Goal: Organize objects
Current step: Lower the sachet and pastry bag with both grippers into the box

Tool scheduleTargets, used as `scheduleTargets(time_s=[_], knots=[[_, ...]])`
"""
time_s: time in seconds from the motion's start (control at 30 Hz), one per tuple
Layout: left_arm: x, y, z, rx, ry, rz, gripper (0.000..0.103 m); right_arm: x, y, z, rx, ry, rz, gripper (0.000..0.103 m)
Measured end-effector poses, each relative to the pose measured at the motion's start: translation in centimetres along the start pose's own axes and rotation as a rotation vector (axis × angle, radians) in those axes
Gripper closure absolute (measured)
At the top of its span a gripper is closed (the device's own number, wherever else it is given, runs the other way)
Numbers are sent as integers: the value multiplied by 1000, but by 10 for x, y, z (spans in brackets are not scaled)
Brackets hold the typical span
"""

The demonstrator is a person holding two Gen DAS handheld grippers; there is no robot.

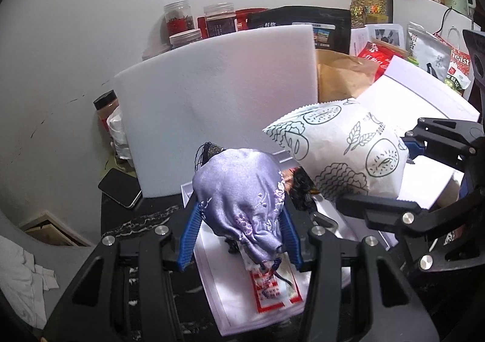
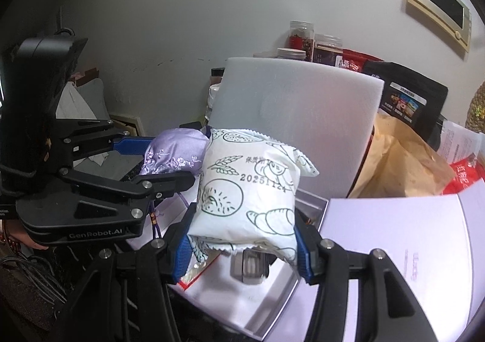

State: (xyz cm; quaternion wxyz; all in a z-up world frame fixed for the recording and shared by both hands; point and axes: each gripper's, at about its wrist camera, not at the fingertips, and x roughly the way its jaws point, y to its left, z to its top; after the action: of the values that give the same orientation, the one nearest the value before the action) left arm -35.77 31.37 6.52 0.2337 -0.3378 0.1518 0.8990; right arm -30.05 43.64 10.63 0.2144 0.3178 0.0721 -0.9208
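Closest in, the left gripper (image 1: 241,239) is clamped on a lilac satin pouch (image 1: 242,205), its blue pads (image 1: 191,239) pressing both flanks while the drawstring end points back toward the camera and a red-and-white tag (image 1: 272,290) hangs below it. Under the pouch sits a shallow white box (image 1: 218,305) on the dark table, and what lies inside is mostly hidden by the pouch. Over on the right, the right gripper (image 2: 242,248) is clamped on a white snack packet (image 2: 251,190) printed with bread and wheat drawings, held upright between its blue pads (image 2: 182,254), bulging well above the jaws. Both grippers tilt downward, side by side, packet and pouch nearly touching in the air. From the right wrist view the left gripper (image 2: 157,160) reaches in from the left with the pouch (image 2: 175,151) at its tip, and a bit of the person's hand (image 2: 27,239) shows behind it. Below the packet lies an open white box (image 2: 272,311) with a small grey metal item (image 2: 248,266) in it, and its white lid (image 2: 409,251) rests to the right. Farther back stands a white foam slab (image 1: 218,93), a brown paper bag (image 1: 342,75) beside it, then a black pouch bag (image 1: 303,24) and clear jars (image 1: 178,18) of dark, reddish contents against the wall.
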Motion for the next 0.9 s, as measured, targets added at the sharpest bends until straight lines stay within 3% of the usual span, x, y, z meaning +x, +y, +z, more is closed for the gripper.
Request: scheduleTargets(time_s=[0.27, 0.5, 0.9], knots=[[35, 15, 8, -29, 31, -31, 56, 30, -10, 13, -9, 24, 11, 47], [66, 19, 5, -12, 65, 21, 56, 56, -21, 5, 9, 87, 11, 47], [117, 23, -10, -16, 149, 21, 56, 90, -34, -10, 42, 176, -3, 47]])
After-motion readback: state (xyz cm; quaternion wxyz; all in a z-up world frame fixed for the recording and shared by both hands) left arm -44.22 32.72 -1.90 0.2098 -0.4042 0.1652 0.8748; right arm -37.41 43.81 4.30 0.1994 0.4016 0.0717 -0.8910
